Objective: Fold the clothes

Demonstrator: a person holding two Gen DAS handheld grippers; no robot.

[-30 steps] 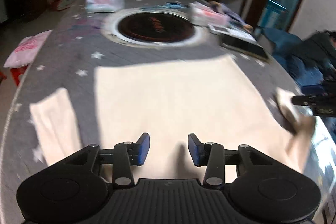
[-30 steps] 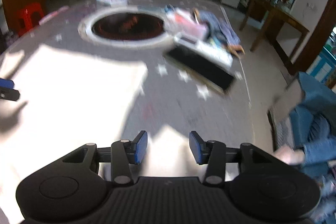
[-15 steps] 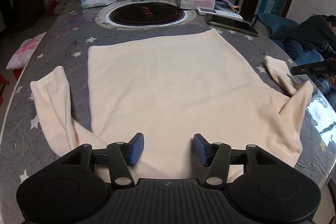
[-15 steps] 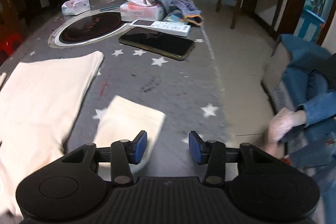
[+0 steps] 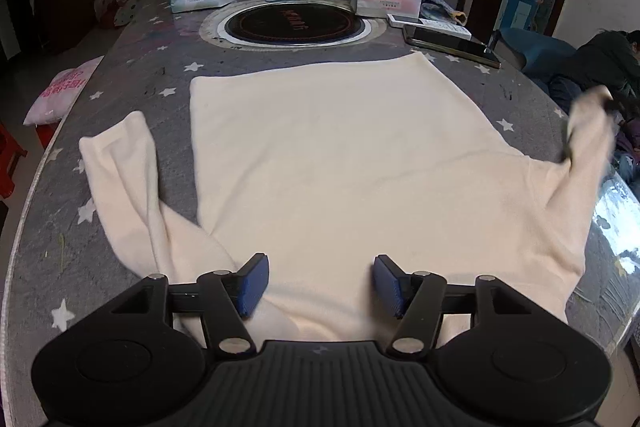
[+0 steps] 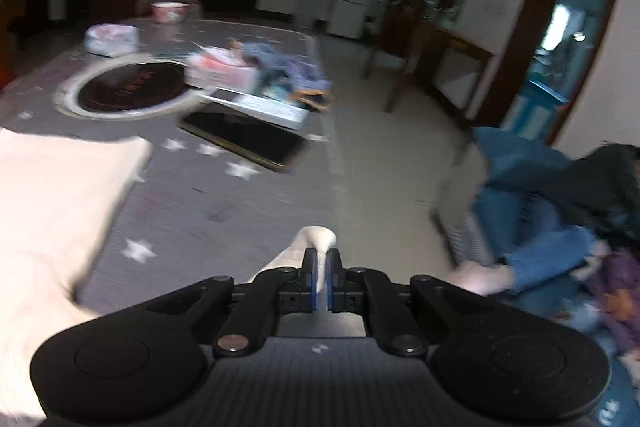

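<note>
The cream knit long-sleeved top point(image 5: 340, 163) lies flat on the grey star-patterned surface point(image 5: 132, 67). The right gripper point(image 6: 319, 281) pinches its three-o'clock sleeve; the thin hold may slip. The left gripper point(image 5: 320, 285) is released.

Your left camera looks low across the table point(image 5: 120, 75). Your right camera looks off its edge. Both see the round cooktop point(image 5: 294, 23).

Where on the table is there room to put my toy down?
Bare grey cloth lies left of the cream sweater, beyond its left sleeve, and between the sweater's hem and the round cooktop. Crowded: the far right corner by the tablet and tissue boxes.
</note>
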